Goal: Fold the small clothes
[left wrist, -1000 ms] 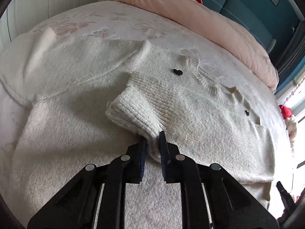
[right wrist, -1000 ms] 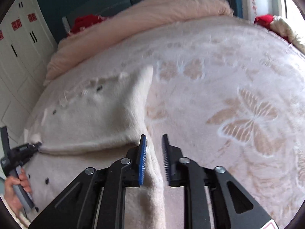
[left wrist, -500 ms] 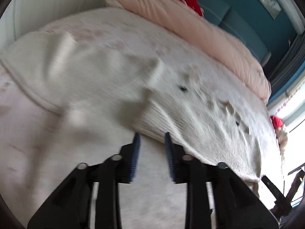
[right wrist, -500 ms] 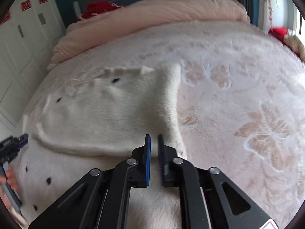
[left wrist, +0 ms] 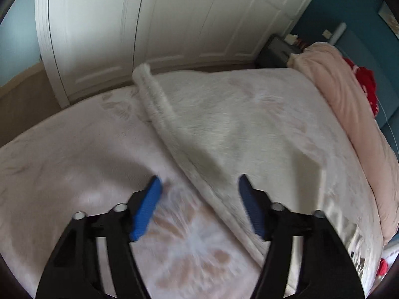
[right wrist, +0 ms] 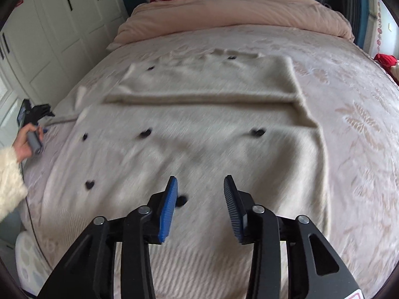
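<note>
Both the left gripper (left wrist: 199, 186) and right gripper (right wrist: 200, 186) have just released the cream sweater (right wrist: 199, 129), sleeves folded in at twelve o'clock.

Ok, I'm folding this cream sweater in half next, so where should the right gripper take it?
Likely its ribbed hem, lying flat just under the open right gripper. Come down from the near side and pinch that free edge; the far end is already folded over.
</note>
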`<action>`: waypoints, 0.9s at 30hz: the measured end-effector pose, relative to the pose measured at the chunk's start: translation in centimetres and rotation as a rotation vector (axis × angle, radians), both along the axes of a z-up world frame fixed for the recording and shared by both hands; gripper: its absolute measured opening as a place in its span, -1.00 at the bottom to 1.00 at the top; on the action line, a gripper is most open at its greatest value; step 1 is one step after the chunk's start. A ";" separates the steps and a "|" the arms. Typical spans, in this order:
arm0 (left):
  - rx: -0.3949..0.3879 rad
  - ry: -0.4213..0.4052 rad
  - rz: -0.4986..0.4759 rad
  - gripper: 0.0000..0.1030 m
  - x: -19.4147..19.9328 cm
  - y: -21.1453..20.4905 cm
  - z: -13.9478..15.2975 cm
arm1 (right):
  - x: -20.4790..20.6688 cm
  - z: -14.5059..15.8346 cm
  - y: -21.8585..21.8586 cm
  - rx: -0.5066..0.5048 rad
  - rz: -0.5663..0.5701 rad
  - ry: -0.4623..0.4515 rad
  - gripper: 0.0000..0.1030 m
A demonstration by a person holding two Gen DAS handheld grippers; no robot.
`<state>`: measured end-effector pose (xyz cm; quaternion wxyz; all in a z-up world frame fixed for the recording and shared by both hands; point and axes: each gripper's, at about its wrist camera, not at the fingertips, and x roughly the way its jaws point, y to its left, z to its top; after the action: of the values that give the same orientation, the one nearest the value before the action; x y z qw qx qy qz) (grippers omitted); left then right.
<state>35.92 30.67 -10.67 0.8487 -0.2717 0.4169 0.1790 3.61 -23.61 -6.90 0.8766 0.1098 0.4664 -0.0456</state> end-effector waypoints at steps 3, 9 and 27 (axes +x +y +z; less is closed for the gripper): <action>0.036 -0.004 -0.056 -0.52 1.2 -0.5 0.2 | -0.5 -0.8 1.8 -0.015 0.033 0.047 -0.23; -0.014 -0.115 -0.138 -0.85 1.3 -2.5 4.1 | -1.0 -0.4 2.5 -0.015 0.025 0.045 -0.19; -0.218 -0.136 -0.785 0.12 -14.0 -34.8 5.6 | -4.4 1.1 -2.6 0.036 -0.072 -0.018 -0.10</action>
<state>21.92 -4.12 -5.05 0.8444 -0.1916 0.4482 -0.2221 -0.75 -26.21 -5.77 0.8763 0.1429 0.4550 -0.0678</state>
